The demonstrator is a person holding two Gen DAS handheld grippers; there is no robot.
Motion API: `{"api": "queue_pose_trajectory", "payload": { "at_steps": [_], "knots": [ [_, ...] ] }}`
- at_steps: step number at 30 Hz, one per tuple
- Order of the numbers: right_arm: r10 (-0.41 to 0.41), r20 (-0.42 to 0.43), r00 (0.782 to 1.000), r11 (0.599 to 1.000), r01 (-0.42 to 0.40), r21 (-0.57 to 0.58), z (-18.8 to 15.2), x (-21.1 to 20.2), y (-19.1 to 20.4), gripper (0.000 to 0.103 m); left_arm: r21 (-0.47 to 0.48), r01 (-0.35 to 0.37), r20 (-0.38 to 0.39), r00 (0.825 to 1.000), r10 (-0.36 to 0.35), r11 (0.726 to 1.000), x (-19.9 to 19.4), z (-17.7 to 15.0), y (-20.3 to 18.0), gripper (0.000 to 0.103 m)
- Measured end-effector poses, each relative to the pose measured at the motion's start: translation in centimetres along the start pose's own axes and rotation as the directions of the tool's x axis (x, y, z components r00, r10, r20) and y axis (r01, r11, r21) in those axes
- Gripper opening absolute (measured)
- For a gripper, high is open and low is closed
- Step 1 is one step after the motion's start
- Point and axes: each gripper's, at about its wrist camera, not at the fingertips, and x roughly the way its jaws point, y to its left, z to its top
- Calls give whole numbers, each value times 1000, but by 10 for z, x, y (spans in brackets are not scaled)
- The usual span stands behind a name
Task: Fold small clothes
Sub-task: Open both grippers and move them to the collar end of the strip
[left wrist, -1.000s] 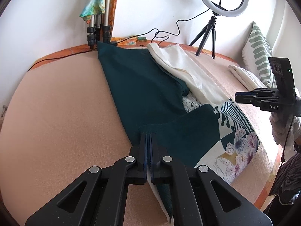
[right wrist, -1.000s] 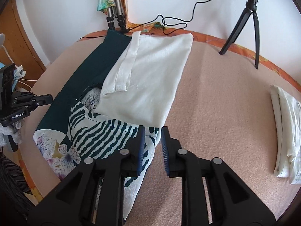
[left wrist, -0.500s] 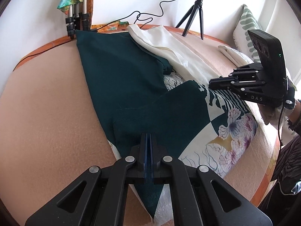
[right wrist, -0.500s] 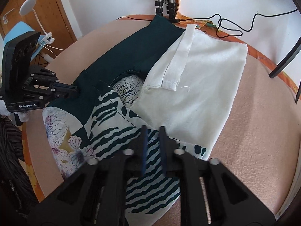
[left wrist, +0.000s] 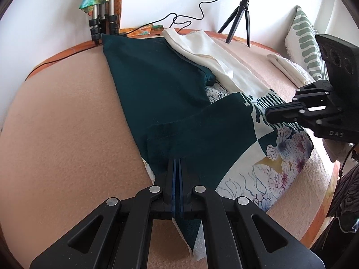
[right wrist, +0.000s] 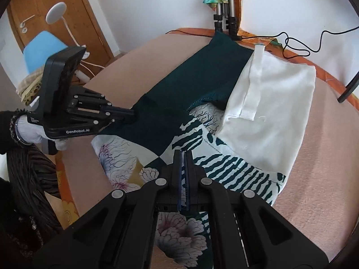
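A patterned garment, dark green with white stripes and flowers (left wrist: 224, 139), lies on the pink bed; it also shows in the right wrist view (right wrist: 202, 143). My left gripper (left wrist: 176, 163) is shut on its dark green edge; it appears in the right wrist view (right wrist: 129, 113). My right gripper (right wrist: 184, 157) is shut on the striped part of the same garment; it appears in the left wrist view (left wrist: 269, 113). A plain dark green cloth (left wrist: 157, 78) and a white cloth (right wrist: 273, 103) lie further back, partly on the patterned one.
A folded white cloth (left wrist: 287, 67) and a striped pillow (left wrist: 307, 44) lie at the right. A ring light on a tripod (left wrist: 242, 11) and stand legs (left wrist: 103, 22) with cables are at the wall. A blue chair (right wrist: 42, 49) stands beside the bed.
My right gripper has closed on the striped fabric and swung left toward the left gripper. My left gripper stays shut on the green edge, with the fold carried over the patterned cloth.
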Motion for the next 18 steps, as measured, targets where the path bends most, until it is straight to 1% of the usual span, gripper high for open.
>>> {"api": "queue_pose_trajectory", "payload": {
  "at_steps": [1,3,5,6,8,9,11,12,13,14,15,16,17,18],
  "knots": [
    [-23,-24,999,1000,23,2,-2,7,-2,3,0,1,-1,1000,-1,1000,0,0,0,1],
    [-20,-52,998,998,23,63,-6,14,-18,3,-4,5,-5,1000,-5,1000,-1,0,2,1],
    [23,-36,999,989,-17,148,-7,9,-36,3,-21,-5,-10,1000,5,1000,-3,1,6,1],
    [22,-23,1000,985,-17,172,-6,4,-42,3,-48,-14,-2,1000,14,999,-6,3,12,1],
    [-35,-3,999,983,35,182,-3,-8,-50,3,-130,-22,38,999,27,991,-15,9,28,1],
    [-52,10,999,979,49,199,-2,-14,-55,3,-202,-21,79,996,38,979,-24,14,39,1],
    [-49,35,998,966,39,255,-1,-25,-66,3,-313,5,166,985,50,950,-42,23,54,7],
    [-55,43,998,960,41,277,-1,-30,-70,3,-352,12,221,973,70,936,-54,29,57,10],
    [-64,50,997,955,46,293,-2,-35,-72,3,-371,12,263,960,92,928,-63,33,58,10],
    [-67,59,996,951,45,306,-2,-38,-74,3,-406,34,309,946,102,913,-73,36,58,10],
    [-66,70,995,946,40,321,-3,-43,-75,3,-454,83,352,932,93,887,-80,36,59,10],
    [-64,81,995,942,34,332,-4,-48,-75,3,-501,137,399,913,88,854,-87,35,59,10],
    [-66,90,994,940,32,339,-5,-52,-75,4,-538,188,452,887,93,821,-93,32,57,10],
    [-75,97,992,939,38,342,-3,-54,-74,4,-576,234,503,856,114,783,-97,29,55,10]
  ]
}}
